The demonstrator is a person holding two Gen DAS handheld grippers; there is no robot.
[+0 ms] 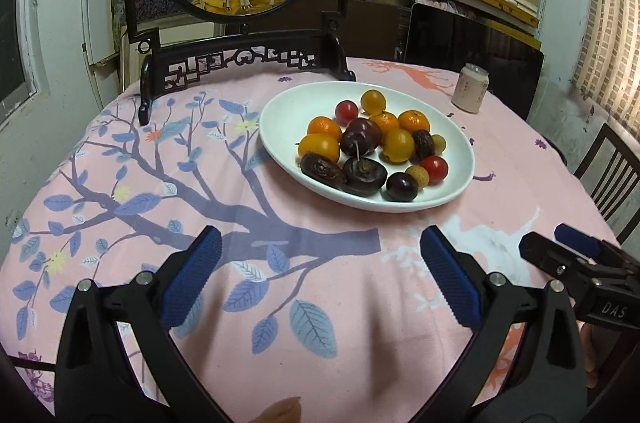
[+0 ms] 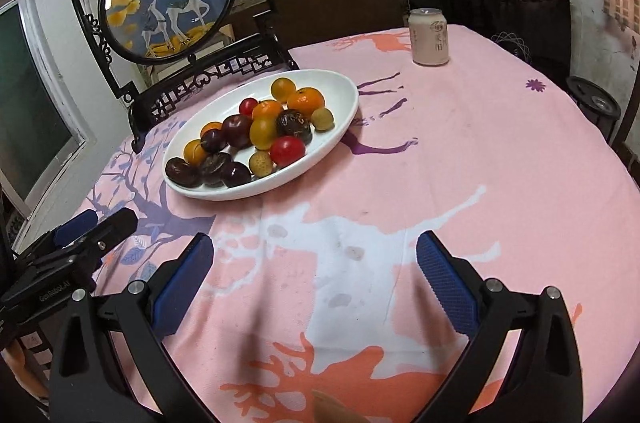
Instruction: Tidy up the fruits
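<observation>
Tablecloth [image 1: 120,207], pink with a printed tree, covers the round table; on it sits a white oval plate [image 1: 288,107] heaped with fruit [image 1: 360,147], its long axis running from far-left to near-right in the left wrist view; a can [image 2: 430,37] stands well apart behind. Left gripper [image 1: 320,277] and right gripper [image 2: 314,281] both hang released, jaws wide, nothing between them; the plate lies ahead of each, right of the left one, left of the right one; neither looks clearly nearer.
</observation>
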